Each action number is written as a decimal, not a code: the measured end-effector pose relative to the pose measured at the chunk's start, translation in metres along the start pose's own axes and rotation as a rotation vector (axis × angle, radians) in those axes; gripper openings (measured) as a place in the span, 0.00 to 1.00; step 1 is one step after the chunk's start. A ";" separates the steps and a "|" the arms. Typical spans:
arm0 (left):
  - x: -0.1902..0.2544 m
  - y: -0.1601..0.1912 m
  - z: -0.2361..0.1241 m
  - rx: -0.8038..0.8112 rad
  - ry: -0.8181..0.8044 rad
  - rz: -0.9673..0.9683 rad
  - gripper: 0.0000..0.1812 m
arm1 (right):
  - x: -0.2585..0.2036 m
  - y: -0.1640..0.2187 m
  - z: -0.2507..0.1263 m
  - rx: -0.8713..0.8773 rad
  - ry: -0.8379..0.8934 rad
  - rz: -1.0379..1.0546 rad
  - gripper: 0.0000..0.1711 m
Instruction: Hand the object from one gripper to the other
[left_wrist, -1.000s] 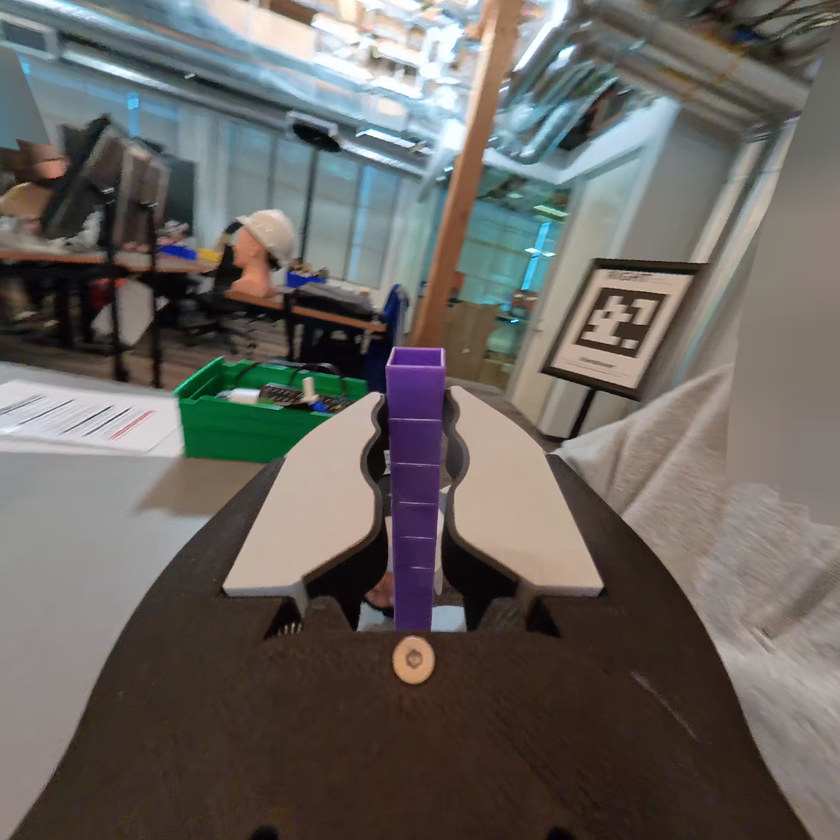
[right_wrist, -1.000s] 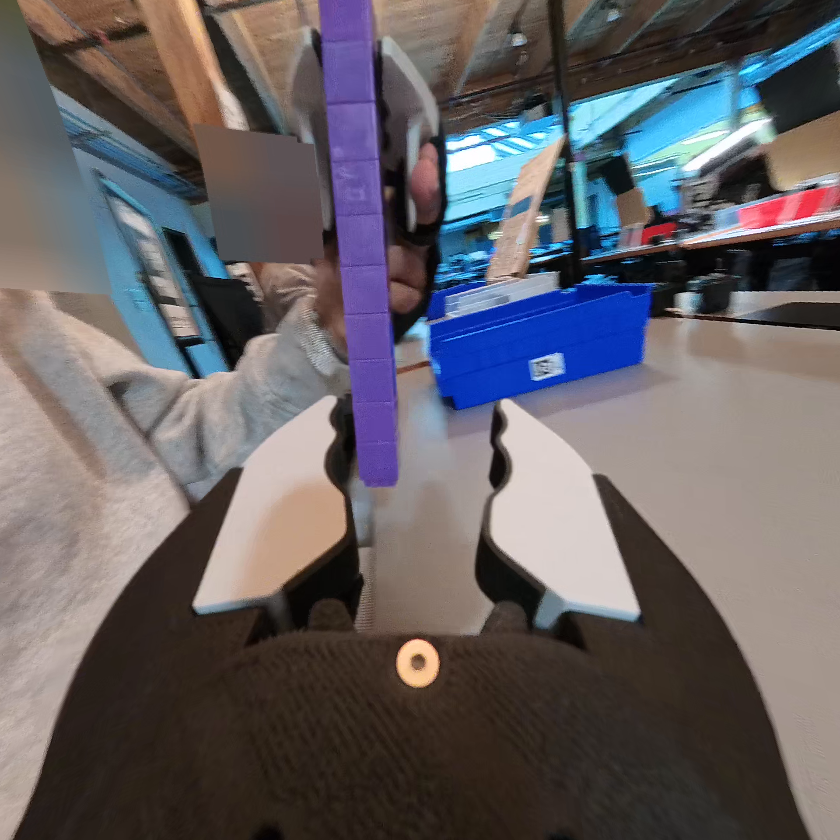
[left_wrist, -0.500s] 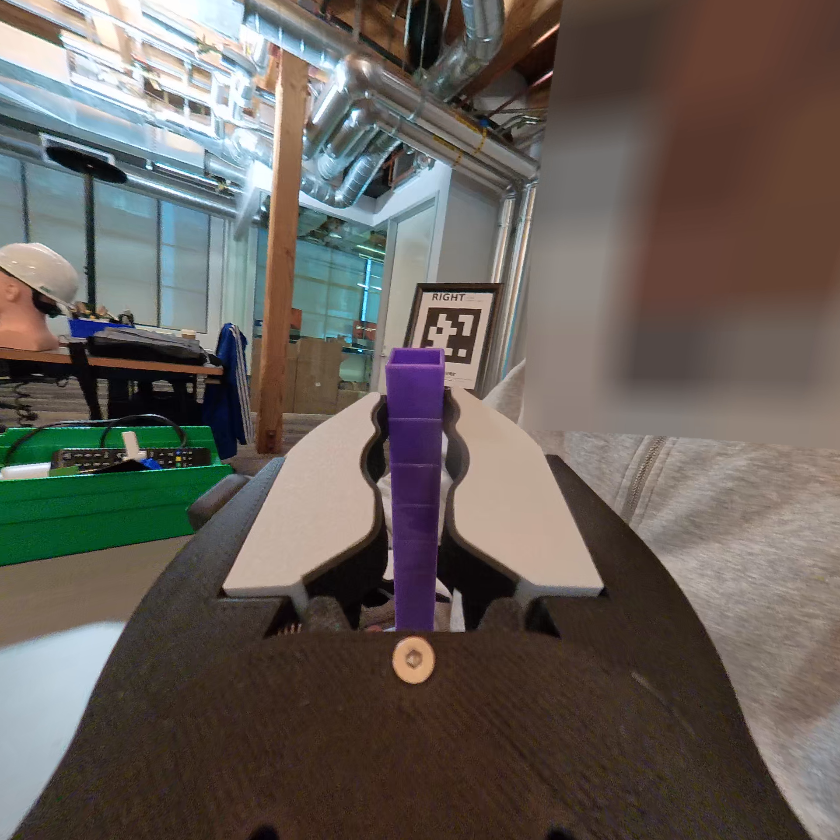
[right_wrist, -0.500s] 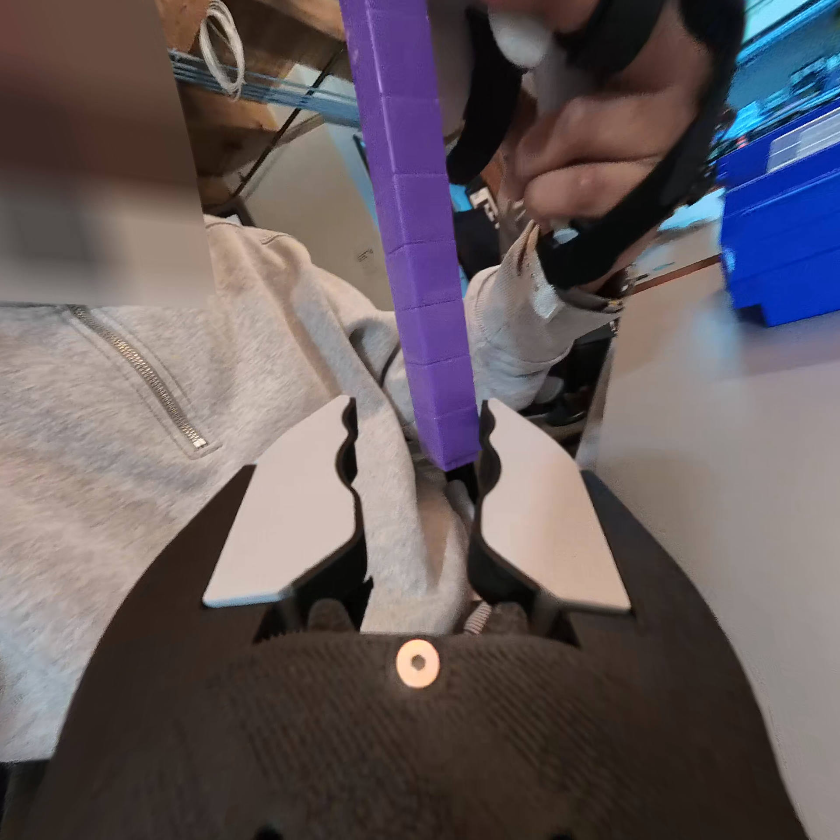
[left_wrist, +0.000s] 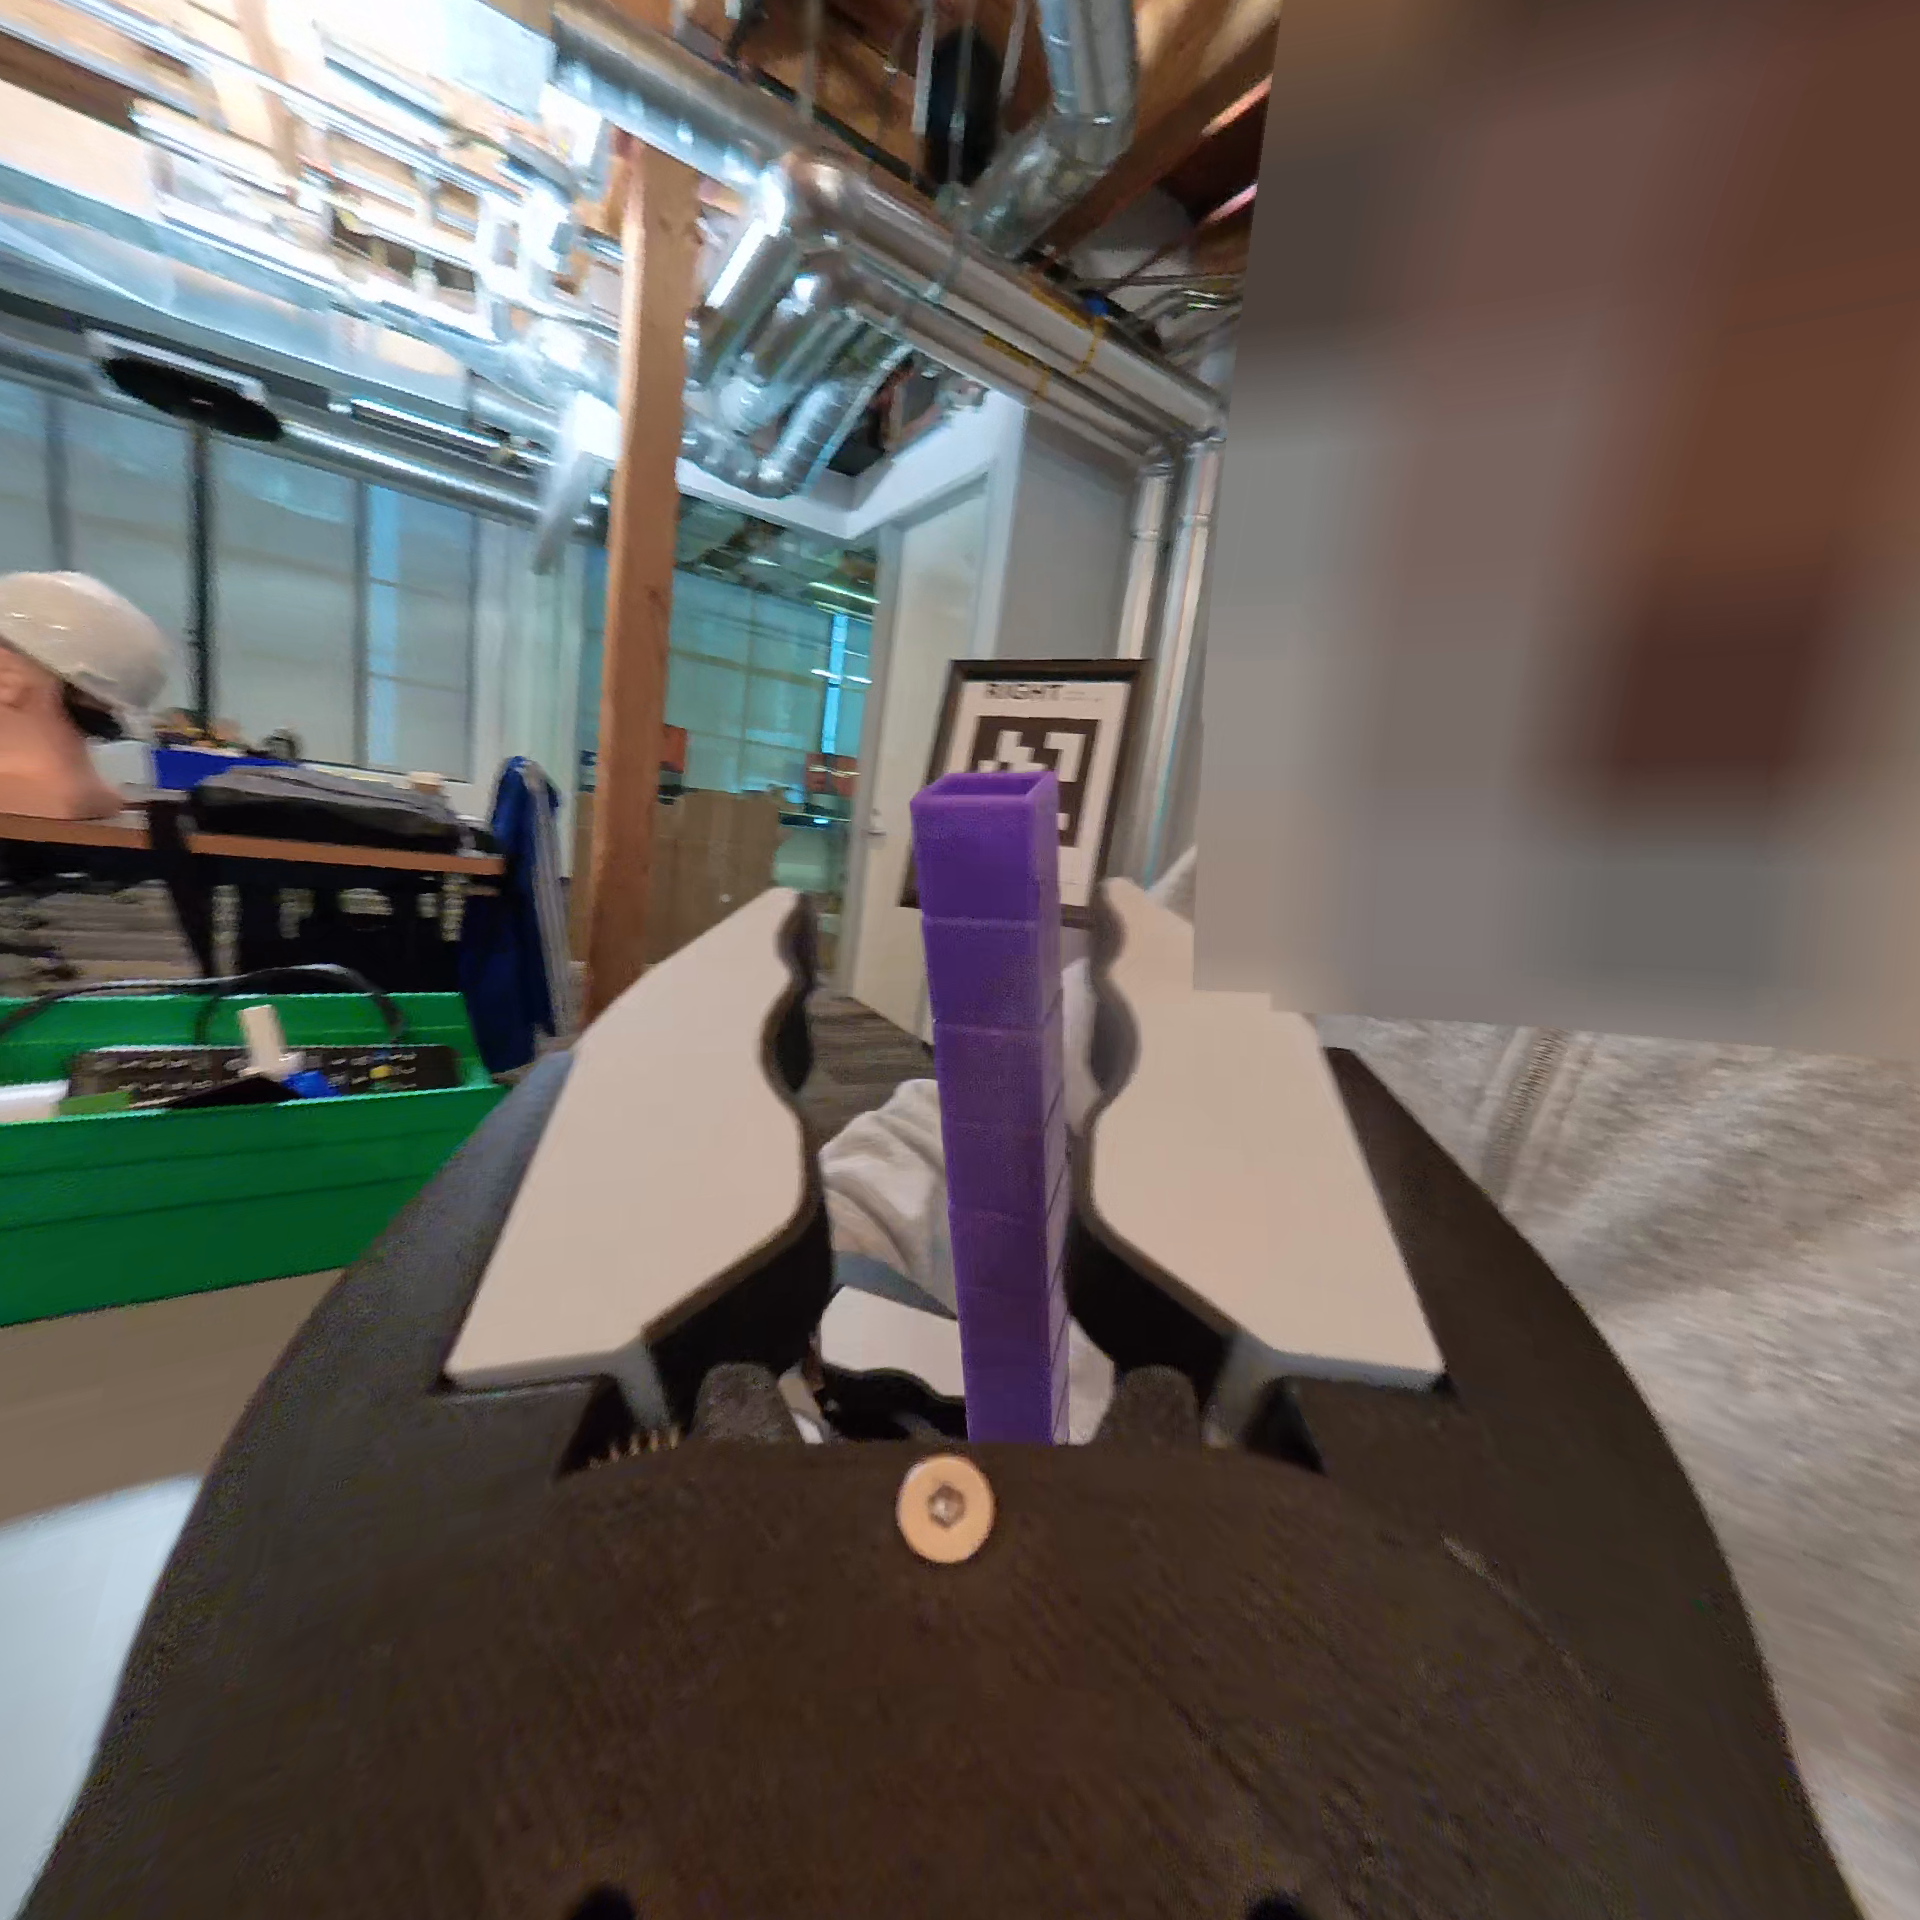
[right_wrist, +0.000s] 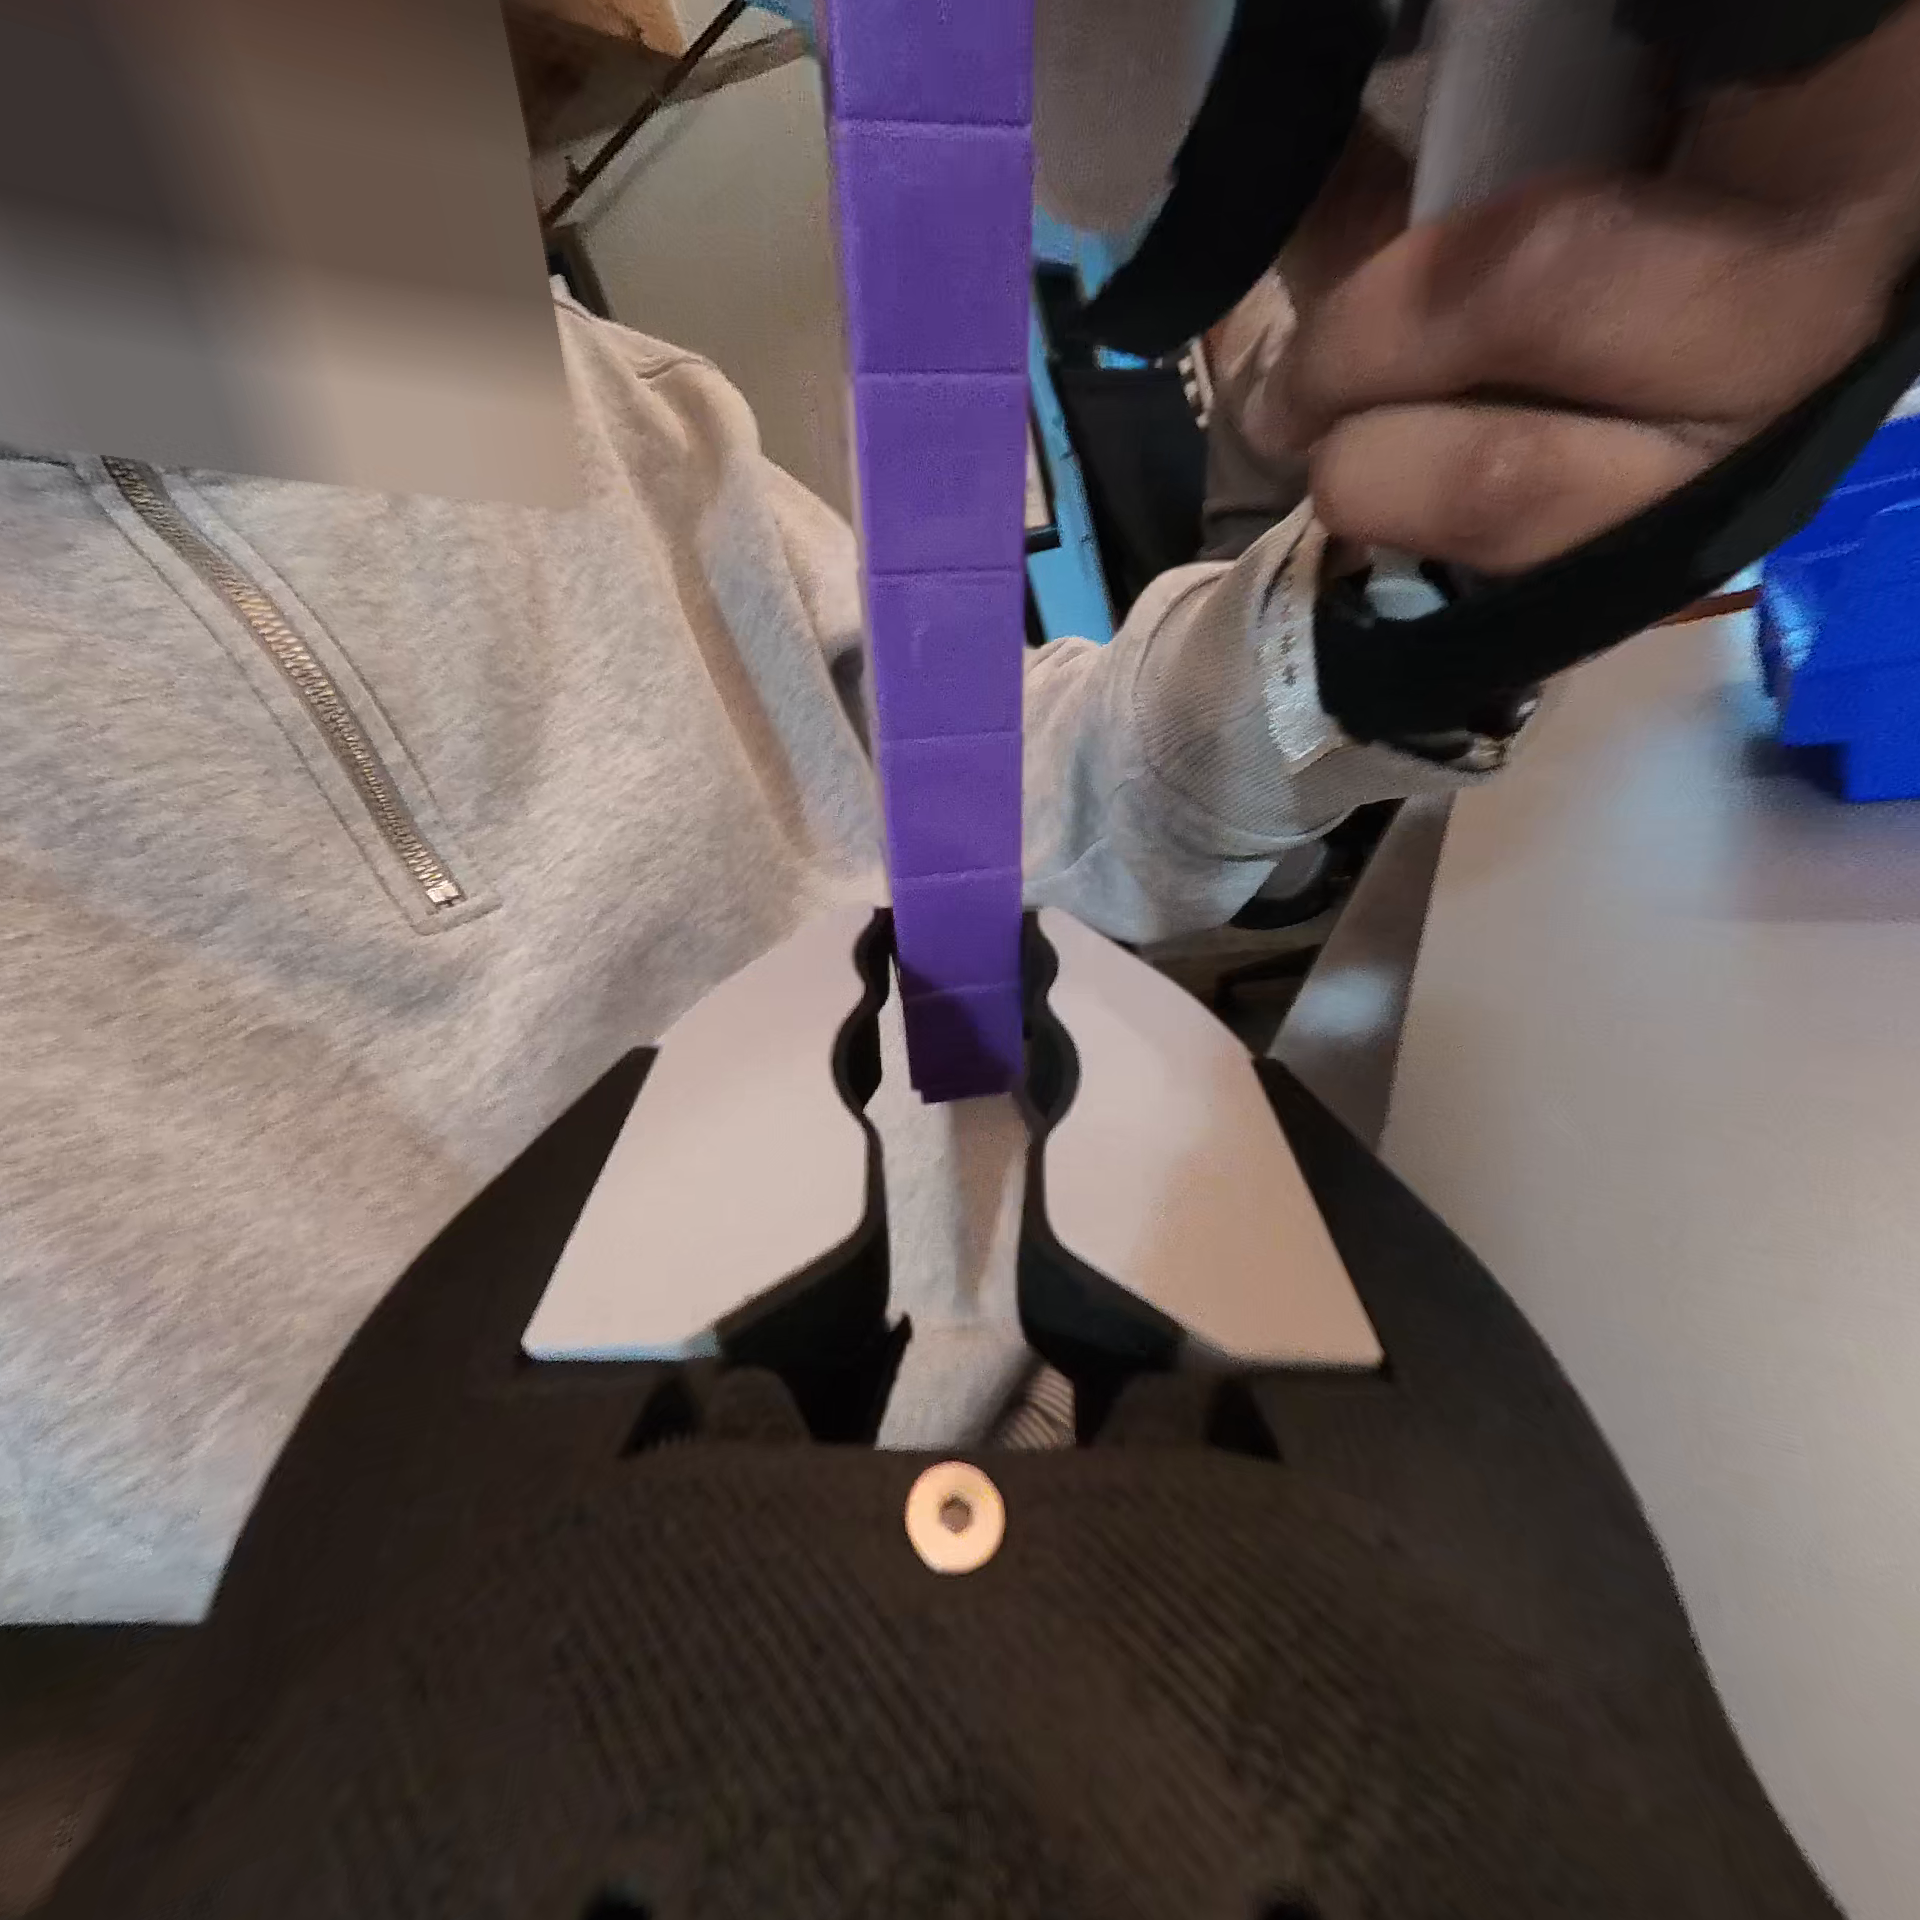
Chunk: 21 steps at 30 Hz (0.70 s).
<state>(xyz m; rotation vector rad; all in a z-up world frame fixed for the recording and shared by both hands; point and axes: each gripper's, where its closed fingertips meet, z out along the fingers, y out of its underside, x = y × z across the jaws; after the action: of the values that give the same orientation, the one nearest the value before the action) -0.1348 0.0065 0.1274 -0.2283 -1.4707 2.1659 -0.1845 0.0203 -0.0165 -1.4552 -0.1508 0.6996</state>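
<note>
**Bar now in my right gripper, left letting go**

The purple bar (right_wrist: 940, 623) stands upright between my 2 tools. Its lower end sits inside my right gripper (right_wrist: 956, 997), whose fingers have closed from wide apart half a second ago to pinching the bar's last segment on both sides. In the left wrist view the bar (left_wrist: 992, 1091) still rises between the fingers of my left gripper (left_wrist: 951, 935), but they have spread: a clear gap on the left, the right one just beside it. So I judge the handover nearly done; my left needs to draw clear. A green bin (left_wrist: 208, 1164) sits beyond.
</note>
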 end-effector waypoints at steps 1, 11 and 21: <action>-0.007 -0.001 -0.002 0.000 -0.046 0.001 0.36 | 0.003 -0.004 -0.003 0.011 0.030 -0.016 0.14; -0.075 -0.005 -0.042 0.000 -0.513 0.022 0.48 | 0.065 -0.035 -0.066 0.076 0.603 -0.243 0.13; -0.068 -0.017 -0.038 0.044 -0.517 0.060 0.29 | 0.069 -0.042 -0.065 0.150 0.662 -0.245 0.13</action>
<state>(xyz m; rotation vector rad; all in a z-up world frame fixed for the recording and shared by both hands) -0.0551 0.0088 0.1181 0.3344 -1.6937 2.4174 -0.0824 0.0022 -0.0087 -1.4219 0.2293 0.0090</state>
